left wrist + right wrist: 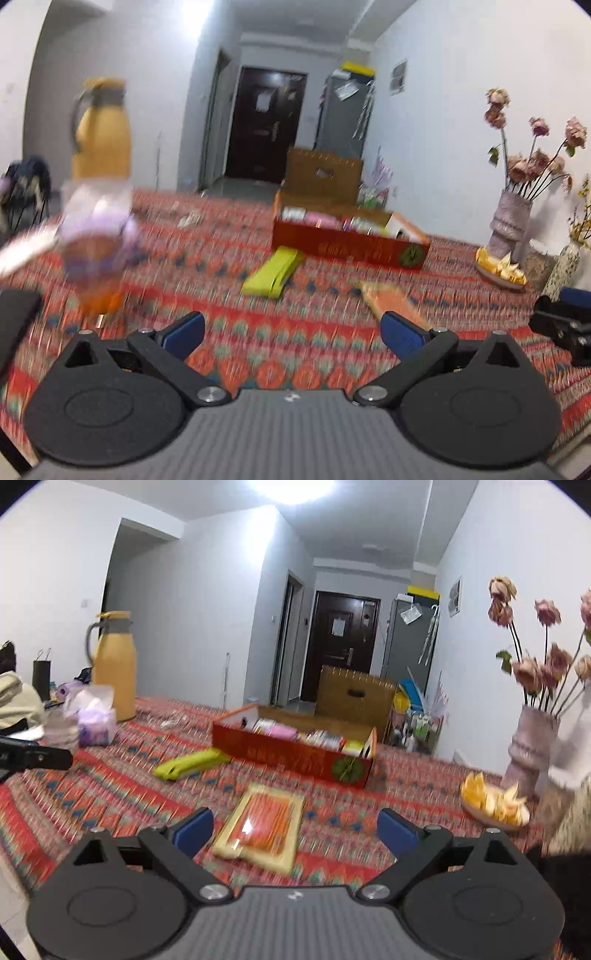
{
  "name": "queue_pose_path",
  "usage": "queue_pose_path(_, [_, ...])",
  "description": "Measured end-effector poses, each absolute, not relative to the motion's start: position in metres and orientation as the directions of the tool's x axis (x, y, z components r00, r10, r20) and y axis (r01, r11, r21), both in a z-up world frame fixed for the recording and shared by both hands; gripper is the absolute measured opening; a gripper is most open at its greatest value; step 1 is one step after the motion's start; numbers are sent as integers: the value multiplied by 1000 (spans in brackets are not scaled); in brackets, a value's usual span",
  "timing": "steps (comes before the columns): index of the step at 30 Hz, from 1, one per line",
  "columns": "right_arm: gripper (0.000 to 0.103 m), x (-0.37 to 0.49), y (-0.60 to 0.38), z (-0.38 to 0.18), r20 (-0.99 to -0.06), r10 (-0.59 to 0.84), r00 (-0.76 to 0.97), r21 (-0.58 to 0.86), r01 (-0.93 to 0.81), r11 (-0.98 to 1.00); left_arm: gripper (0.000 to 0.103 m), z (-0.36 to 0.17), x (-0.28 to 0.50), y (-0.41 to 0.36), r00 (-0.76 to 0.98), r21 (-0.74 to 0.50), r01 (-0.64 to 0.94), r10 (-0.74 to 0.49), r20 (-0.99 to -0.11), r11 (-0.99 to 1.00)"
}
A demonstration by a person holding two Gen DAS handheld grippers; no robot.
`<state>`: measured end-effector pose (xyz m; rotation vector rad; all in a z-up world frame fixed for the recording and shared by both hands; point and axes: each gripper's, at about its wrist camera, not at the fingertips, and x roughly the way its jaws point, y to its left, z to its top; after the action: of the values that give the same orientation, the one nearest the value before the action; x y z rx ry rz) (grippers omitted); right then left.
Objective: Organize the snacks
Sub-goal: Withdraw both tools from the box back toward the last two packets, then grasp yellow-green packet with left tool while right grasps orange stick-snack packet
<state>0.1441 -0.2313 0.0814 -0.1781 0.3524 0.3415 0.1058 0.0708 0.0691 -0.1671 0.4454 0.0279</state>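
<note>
The red snack box [295,758] stands open on the desk [92,786], which is covered by a red patterned cloth, and serves as the landmark. Several packets sit inside the box. Just in front of its left end lies a yellow-green snack pack [190,764], apart from the box wall. Nearer than that, before the middle of the box, lies a flat orange snack packet [262,827] with a pale border. The right claw [295,832] hangs released above that packet, holding nothing. The left claw [293,330] is likewise spread wide and empty, well in front of the box. To the box's right sits a plate of orange peel [493,805] beside a vase of dried roses [528,746]; far to its left stands a yellow thermos jug [114,668].
</note>
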Motion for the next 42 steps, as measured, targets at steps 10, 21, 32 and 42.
queue_pose_path(10, [96,111,-237,22,-508,231,830,-72,-308,949,103,45,89,80,867,-129,-110,31,-498,985])
queue_pose_path(21, [96,156,-231,34,-518,256,816,-15,-308,951,103,34,113,82,850,-130,-109,24,-526,986])
queue_pose_path(32, [95,280,-175,29,-558,343,756,38,-390,920,103,33,163,103,844,-134,-108,20,-535,985])
queue_pose_path(42, [87,364,-143,-10,-634,320,704,41,-382,923,102,27,235,102,840,-73,-19,-23,-543,997])
